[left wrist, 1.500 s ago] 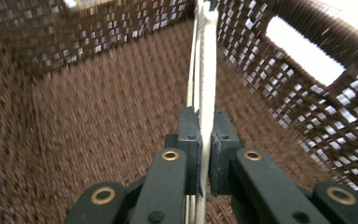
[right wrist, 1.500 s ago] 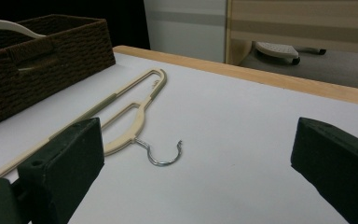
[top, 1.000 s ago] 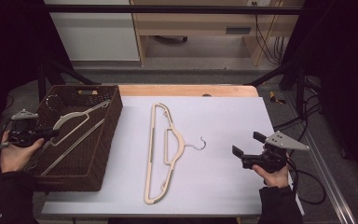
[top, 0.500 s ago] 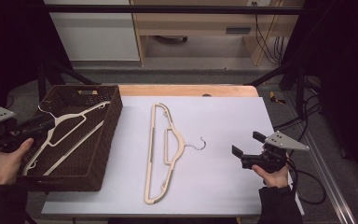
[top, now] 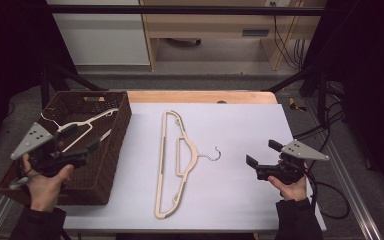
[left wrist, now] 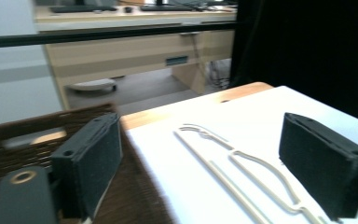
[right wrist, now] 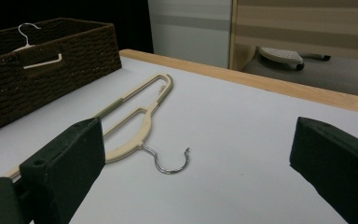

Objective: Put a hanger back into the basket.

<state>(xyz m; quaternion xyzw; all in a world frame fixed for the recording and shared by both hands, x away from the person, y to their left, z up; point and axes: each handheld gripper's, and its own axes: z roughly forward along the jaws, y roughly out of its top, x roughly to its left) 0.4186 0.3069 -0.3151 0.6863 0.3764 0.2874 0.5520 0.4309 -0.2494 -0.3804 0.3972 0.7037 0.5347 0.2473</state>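
Right tool (top: 261, 167), jaws spread, faces the beige hanger (top: 172, 160) on the bench (top: 240, 125) — light, stiff, probably slippery plastic; best gripped at the neck.

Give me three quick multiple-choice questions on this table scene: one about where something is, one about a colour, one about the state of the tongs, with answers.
1. Where does the cream hanger lie?
A. in the basket
B. flat on the white table top
C. held in the right tongs

2. What colour is the wicker basket?
A. dark brown
B. white
C. blue

3. How do the right tongs stand?
A. shut on the hanger's hook
B. shut on nothing
C. open, holding nothing

Answers: 1 B, it rests on the white table top between the two hands; 2 A, its woven walls are dark brown; 3 C, the right gripper view shows both jaws wide apart around bare table.
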